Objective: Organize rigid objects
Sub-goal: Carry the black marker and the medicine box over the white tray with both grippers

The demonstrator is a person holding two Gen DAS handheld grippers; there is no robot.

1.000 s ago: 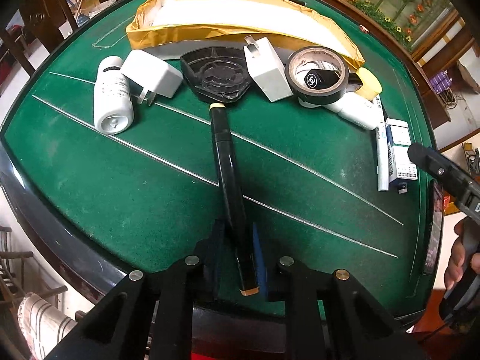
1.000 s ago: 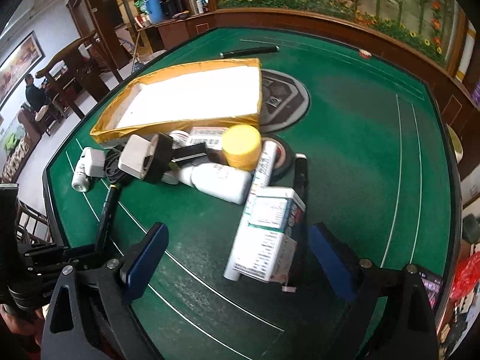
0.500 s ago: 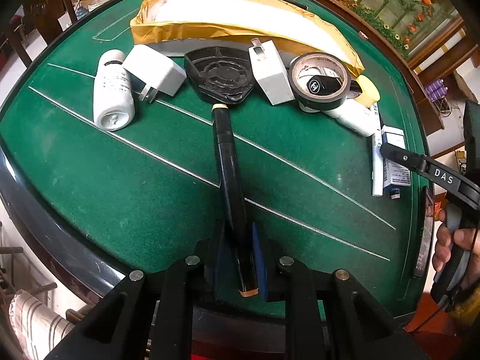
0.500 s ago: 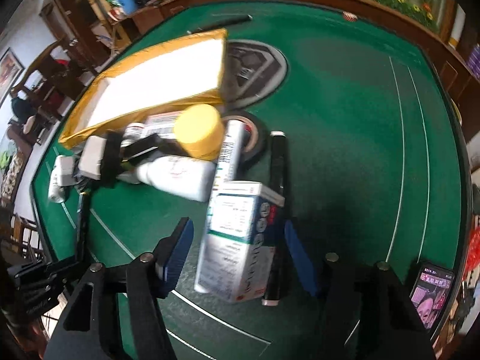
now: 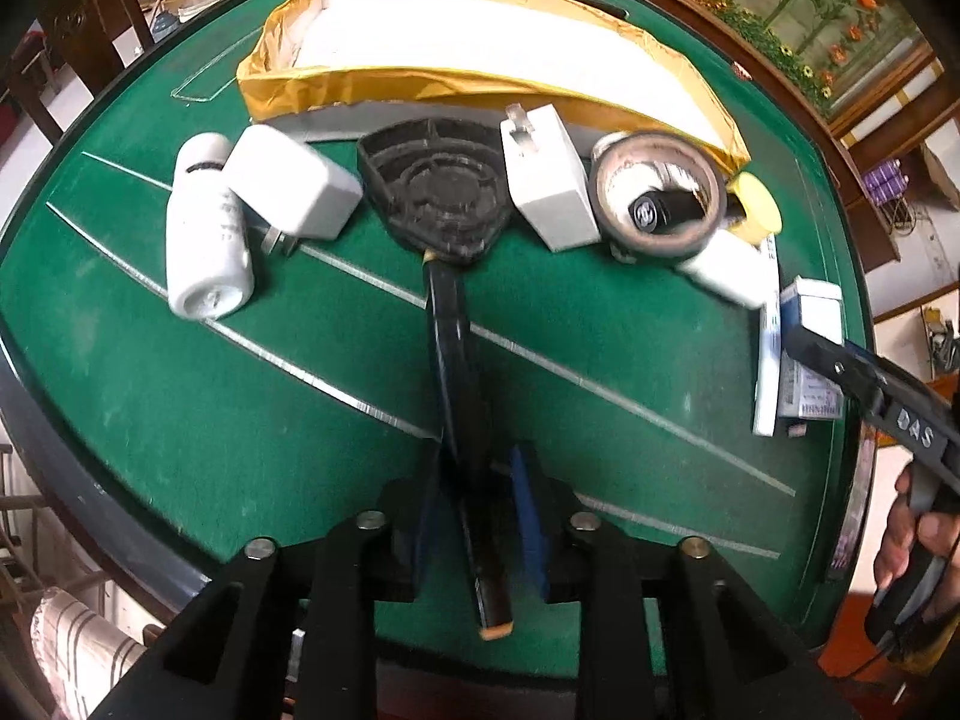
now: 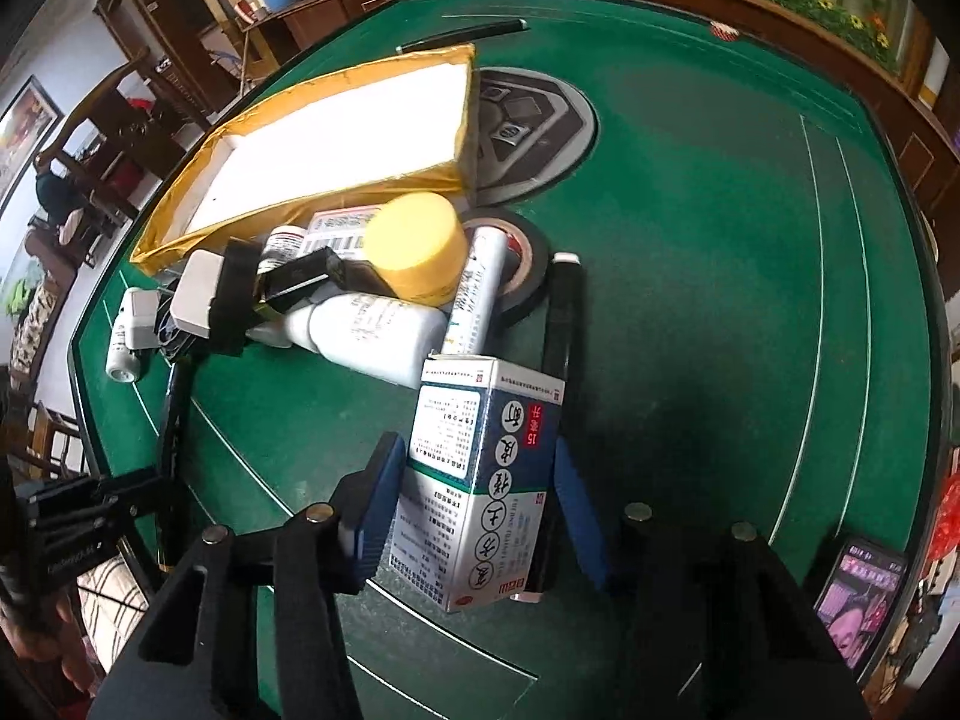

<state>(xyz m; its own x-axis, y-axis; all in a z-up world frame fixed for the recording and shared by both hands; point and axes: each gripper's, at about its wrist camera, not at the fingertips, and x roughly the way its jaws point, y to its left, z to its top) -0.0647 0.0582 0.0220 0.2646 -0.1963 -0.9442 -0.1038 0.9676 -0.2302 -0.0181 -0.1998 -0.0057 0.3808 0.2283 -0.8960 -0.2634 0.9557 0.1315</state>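
Note:
My left gripper (image 5: 477,516) is shut on the long black handle (image 5: 459,420) of a tool whose black ribbed triangular head (image 5: 438,192) lies among the clutter. My right gripper (image 6: 477,492) has its blue pads on both sides of a white and blue medicine box (image 6: 480,480), closed on it. In the left wrist view that box (image 5: 807,354) lies at the right, under the right gripper's finger (image 5: 840,363). A black marker (image 6: 561,336) lies just right of the box.
A shallow box wrapped in yellow tape (image 5: 480,42) lies at the back of the green table (image 5: 180,396). Before it lie a white bottle (image 5: 204,240), two white chargers (image 5: 288,189), a black tape roll (image 5: 657,201) and a yellow-capped bottle (image 6: 414,252). A phone (image 6: 861,594) lies at the right edge.
My right gripper has moved forward over the medicine box and its fingers have closed in on it. My left gripper stays shut on the black handle.

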